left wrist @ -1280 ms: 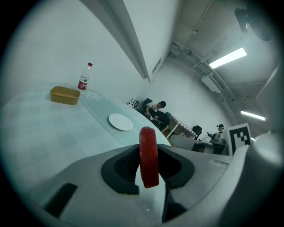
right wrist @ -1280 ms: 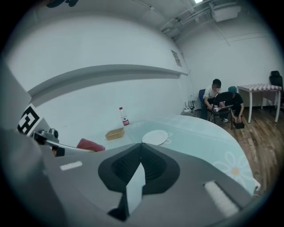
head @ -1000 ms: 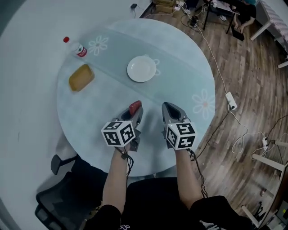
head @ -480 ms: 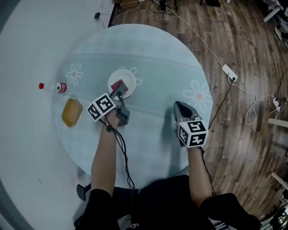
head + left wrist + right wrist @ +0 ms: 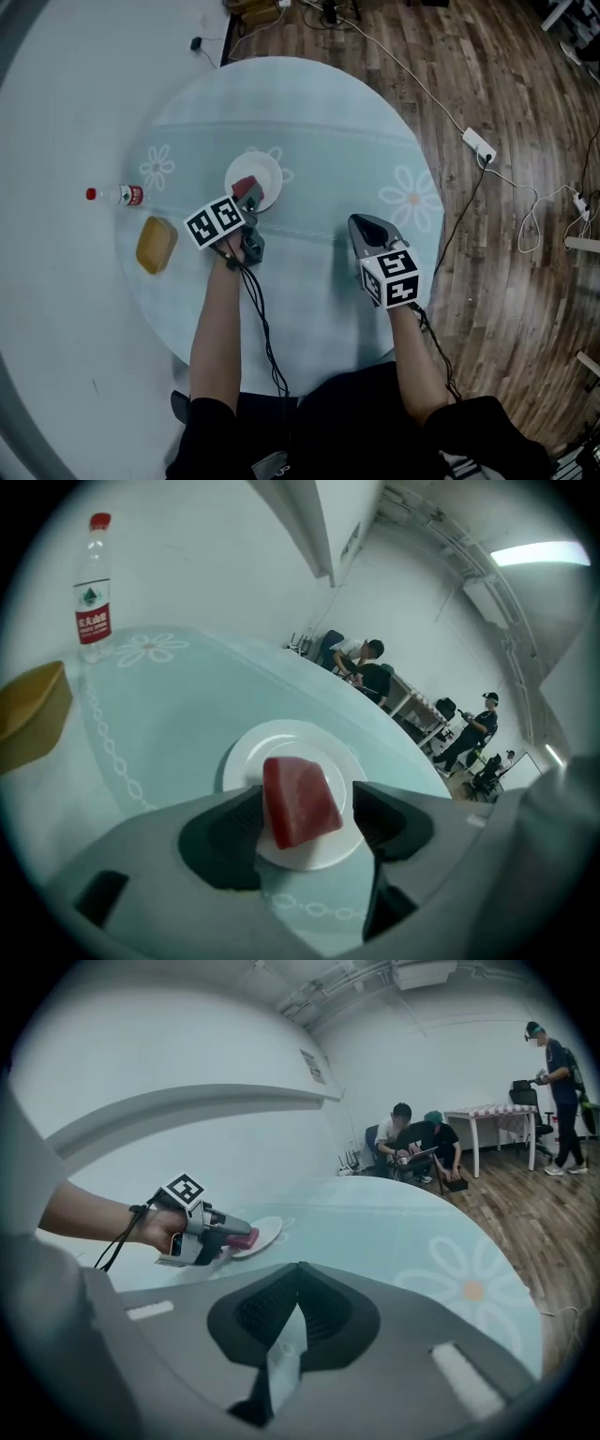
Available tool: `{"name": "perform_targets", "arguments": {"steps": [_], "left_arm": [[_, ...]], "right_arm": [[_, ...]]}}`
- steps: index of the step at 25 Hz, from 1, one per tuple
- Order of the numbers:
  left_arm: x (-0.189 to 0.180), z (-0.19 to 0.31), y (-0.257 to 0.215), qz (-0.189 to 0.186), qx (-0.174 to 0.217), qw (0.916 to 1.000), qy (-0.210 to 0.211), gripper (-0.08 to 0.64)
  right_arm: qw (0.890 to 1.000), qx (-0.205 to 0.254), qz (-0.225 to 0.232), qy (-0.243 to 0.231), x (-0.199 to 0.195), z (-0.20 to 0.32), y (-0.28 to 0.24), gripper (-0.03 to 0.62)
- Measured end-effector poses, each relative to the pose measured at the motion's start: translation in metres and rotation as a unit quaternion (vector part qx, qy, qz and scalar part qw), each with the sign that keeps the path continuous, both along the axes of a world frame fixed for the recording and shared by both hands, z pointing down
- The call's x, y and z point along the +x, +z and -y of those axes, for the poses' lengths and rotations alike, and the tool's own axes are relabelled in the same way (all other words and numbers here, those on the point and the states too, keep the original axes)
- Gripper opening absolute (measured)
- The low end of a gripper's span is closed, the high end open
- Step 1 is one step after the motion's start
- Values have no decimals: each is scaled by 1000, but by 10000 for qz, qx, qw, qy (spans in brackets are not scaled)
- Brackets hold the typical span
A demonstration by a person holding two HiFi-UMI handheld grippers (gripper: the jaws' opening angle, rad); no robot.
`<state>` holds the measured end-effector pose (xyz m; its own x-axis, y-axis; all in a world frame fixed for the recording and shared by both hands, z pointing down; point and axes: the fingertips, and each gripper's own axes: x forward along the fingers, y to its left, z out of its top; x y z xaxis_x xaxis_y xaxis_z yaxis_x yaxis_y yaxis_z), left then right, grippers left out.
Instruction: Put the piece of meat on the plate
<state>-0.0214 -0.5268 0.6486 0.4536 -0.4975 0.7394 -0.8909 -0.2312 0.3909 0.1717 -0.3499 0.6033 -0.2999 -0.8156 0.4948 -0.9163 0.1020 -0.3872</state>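
A red wedge of meat (image 5: pixel 246 187) sits over the near edge of the white plate (image 5: pixel 267 170) on the round pale-blue table (image 5: pixel 319 141). My left gripper (image 5: pixel 248 195) is around it and its jaws are opening. In the left gripper view the meat (image 5: pixel 298 801) leans against the left pad, with a gap to the right pad, and the plate (image 5: pixel 281 742) lies just beneath. My right gripper (image 5: pixel 361 226) hovers over the table's right side, its jaws together and empty. The right gripper view shows its tips (image 5: pixel 292 1274) meeting, with the left gripper (image 5: pixel 230 1234) at the plate (image 5: pixel 267 1229) far off.
A water bottle (image 5: pixel 117 195) lies at the table's left edge, with a yellow dish (image 5: pixel 157 245) just nearer. On the wooden floor to the right lie a power strip (image 5: pixel 476 145) and cables. People sit at a desk (image 5: pixel 412 1147) in the background.
My left gripper has carried the meat from the table's near middle out to the plate, and its jaws have spread apart. The right gripper has shifted slightly right and lower.
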Motion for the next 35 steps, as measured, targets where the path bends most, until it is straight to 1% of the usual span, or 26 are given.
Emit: {"name": "perform_targets", "arguments": {"steps": [1,2,3,4,5,7,8,9,10,11,13,15,16,18,19,20,22,24,26,27,28,31,35], "left_arm": [[-6,-5,-1,84,16,9999,-113,316],[-12,-11,-4,188,73,9996,-208,338],[-18,-17,-9,267,151,9992,-260,345],[-22,-24,-15,269,232,9990,-276,345],[-23,-31,-23,171,314,9989,-289,345],[-22,-45,-46,-228,513,9976,-409,344],[-21,-51,-61,-437,650,9956,-508,334],[-21,-59,-78,-589,817,9931,-593,307],[-22,-66,-96,-646,1014,9907,-641,276],[-26,-74,-114,-615,1243,9882,-654,264],[-33,-91,-147,-436,1744,9815,-665,234],[-38,-112,-176,-286,2234,9710,-801,175],[-40,-122,-193,-209,2521,9630,-926,136],[-42,-143,-229,24,3197,9409,-1120,39],[-40,-154,-245,137,3509,9295,-1130,-5],[-37,-164,-259,219,3756,9200,-1095,-3],[-33,-182,-280,396,4058,9071,-1043,-3],[-37,-196,-296,697,4226,8966,-1123,-3],[-48,-210,-304,986,4328,8862,-1330,-2],[-56,-217,-305,1110,4334,8822,-1467,-2],[-64,-224,-302,1203,4304,8802,-1597,-2],[-84,-239,-294,1294,4178,8820,-1753,-2],[-91,-246,-291,1251,4157,8829,-1787,-2]], "right_arm": [[10000,51,25,-62,-3,0,-4,11],[9999,105,48,-119,-6,0,-8,11],[9997,157,66,-171,-9,0,-12,11],[9995,207,81,-216,-12,-1,-16,11],[9993,258,97,-259,-15,-1,-21,11],[9986,361,128,-362,-19,-1,-33,11],[9981,417,146,-431,-22,-2,-40,11],[9973,487,173,-516,-26,-2,-48,11],[9962,576,211,-619,-32,-1,-57,11],[9946,680,250,-741,-40,-1,-65,11],[9902,894,289,-1034,-59,-2,-81,11],[9848,1100,287,-1310,-73,-5,-95,11],[9823,1206,282,-1408,-77,-6,-103,11],[9772,1439,276,-1539,-82,-5,-123,11],[9745,1565,282,-1582,-84,-4,-134,11],[9718,1691,299,-1616,-87,-3,-145,11],[9665,1920,331,-1670,-94,0,-166,11],[9618,2079,201,-1768,-104,1,-185,9],[9571,2142,-171,-1941,-119,1,-194,9],[9542,2170,-333,-2033,-127,-1,-197,9],[9512,2206,-413,-2117,-136,-5,-199,9],[9462,2284,-368,-2261,-152,-16,-203,9],[9462,2299,-305,-2257,-155,-20,-203,9]]}}
